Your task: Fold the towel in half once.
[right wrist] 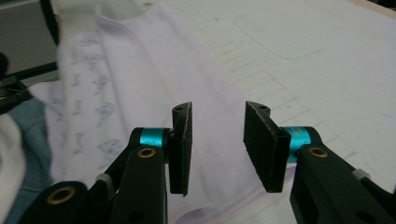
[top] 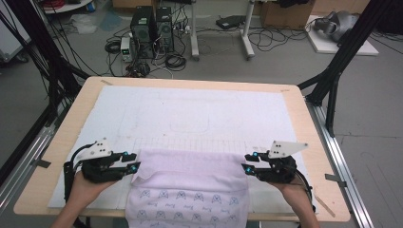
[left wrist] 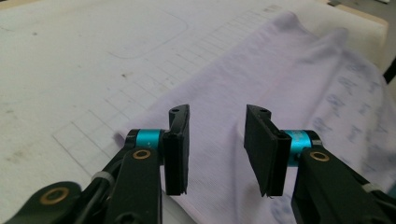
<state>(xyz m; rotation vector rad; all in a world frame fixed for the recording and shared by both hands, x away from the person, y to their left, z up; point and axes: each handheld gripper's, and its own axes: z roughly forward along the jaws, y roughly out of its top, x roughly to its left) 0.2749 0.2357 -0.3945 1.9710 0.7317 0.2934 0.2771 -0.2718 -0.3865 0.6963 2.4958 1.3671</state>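
1. Two grippers flank a pale lilac cloth (top: 190, 183) (printed with small blue figures on its near part), which lies on the white mat (top: 190, 114) at the table's near edge and hangs over it.
2. The left gripper (top: 135, 164) sits at the cloth's left edge, jaws apart and empty above the fabric.
3. The right gripper (top: 247, 164) sits at the cloth's right edge, jaws likewise apart, gripping nothing.

Ahead of me the white mat (top: 190, 109) on the desk (top: 294, 114) lies bare. The cloth (top: 190, 180) spans the near edge between my left hand-held gripper (top: 134, 161) and right hand-held gripper (top: 247, 162); both stand apart-jawed at its corners.
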